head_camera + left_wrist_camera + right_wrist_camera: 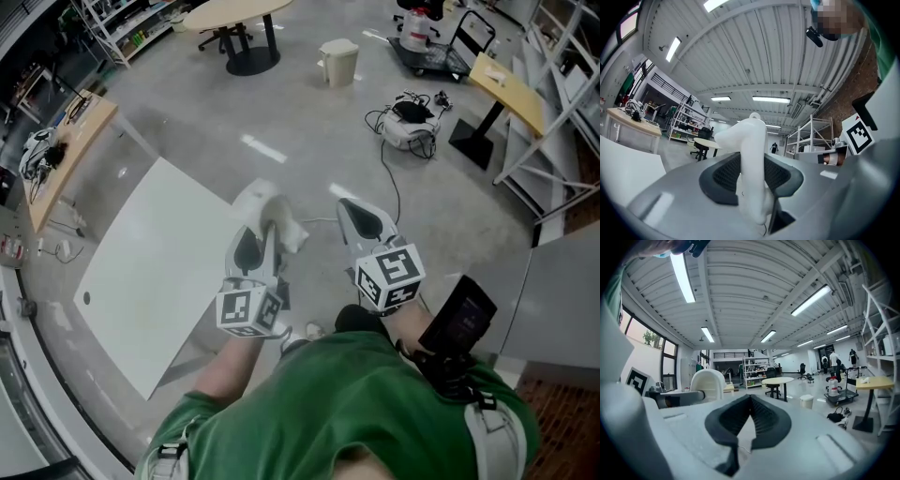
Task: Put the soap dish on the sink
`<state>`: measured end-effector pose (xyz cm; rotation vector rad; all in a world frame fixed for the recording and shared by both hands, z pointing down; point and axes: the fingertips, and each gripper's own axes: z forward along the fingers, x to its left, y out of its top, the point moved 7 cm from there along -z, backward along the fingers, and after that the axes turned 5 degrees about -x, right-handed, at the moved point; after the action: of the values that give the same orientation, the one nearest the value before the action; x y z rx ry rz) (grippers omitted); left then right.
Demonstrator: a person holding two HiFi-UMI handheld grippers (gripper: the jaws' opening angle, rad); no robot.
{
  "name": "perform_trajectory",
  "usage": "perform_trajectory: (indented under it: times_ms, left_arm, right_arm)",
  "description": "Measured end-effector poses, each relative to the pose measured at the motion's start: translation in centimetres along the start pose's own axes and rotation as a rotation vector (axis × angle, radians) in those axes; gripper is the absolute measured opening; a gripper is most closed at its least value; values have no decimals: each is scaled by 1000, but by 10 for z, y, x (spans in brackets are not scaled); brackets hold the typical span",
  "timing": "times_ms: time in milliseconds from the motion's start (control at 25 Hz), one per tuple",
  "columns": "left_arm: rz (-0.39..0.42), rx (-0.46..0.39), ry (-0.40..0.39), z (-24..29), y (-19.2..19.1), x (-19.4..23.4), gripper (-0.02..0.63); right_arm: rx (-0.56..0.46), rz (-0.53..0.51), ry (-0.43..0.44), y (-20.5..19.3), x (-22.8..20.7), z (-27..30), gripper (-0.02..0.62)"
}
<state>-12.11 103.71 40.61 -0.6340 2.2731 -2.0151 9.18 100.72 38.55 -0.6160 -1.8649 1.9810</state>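
While the left gripper point(262, 234) clamps the white soap dish point(752, 159) between its pads, up in mid-air, the right gripper point(751, 401) rides alongside, jaws pressed together on nothing. Pickup looks done! Beyond lie a white tabletop point(150, 262) and open floor point(309, 141). No sink is in sight, so finding it and placing the dish remain.

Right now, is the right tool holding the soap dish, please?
No, the right tool is shut on nothing; the white soap dish is gripped in the left tool.
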Motion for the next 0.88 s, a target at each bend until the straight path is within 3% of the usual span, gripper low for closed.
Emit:
perform_trajectory:
  times_ms: [400, 880]
  left_arm:
    - [-15, 8, -24, 37, -8, 5, 144]
    - [-4, -9, 17, 130, -25, -30, 144]
  right_arm:
    - [-19, -80, -15, 0, -21, 29, 2]
    - [-50, -67, 7, 16, -128, 65, 2]
